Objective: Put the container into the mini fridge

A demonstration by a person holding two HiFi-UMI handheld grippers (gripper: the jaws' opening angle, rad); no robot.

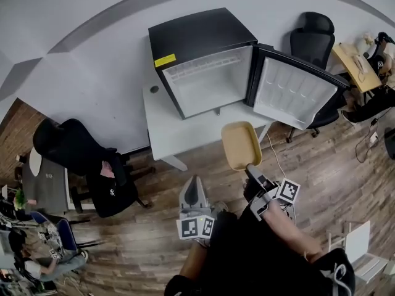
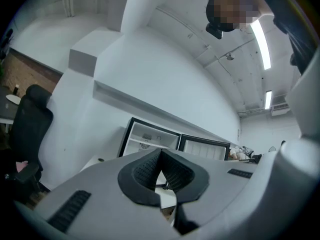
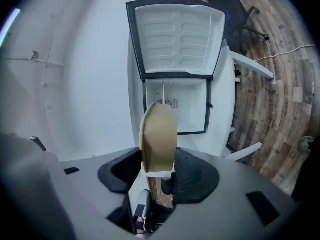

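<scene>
A tan rectangular container (image 1: 241,144) hangs in the air in front of the table, held at its near end by my right gripper (image 1: 254,176), whose jaws are shut on its rim. In the right gripper view the container (image 3: 158,136) stands edge-on between the pads, in line with the fridge opening. The black mini fridge (image 1: 202,66) sits on the white table (image 1: 166,128) with its door (image 1: 294,89) swung wide open to the right and its white inside bare. My left gripper (image 1: 193,195) is lower and to the left, shut with nothing in it; its pads (image 2: 172,173) meet.
Black office chairs stand at the left (image 1: 80,159) and behind the fridge door (image 1: 313,37). A wooden desk (image 1: 358,63) is at the far right, and a white stool (image 1: 357,242) is at the lower right. A cable (image 1: 276,159) runs across the wood floor.
</scene>
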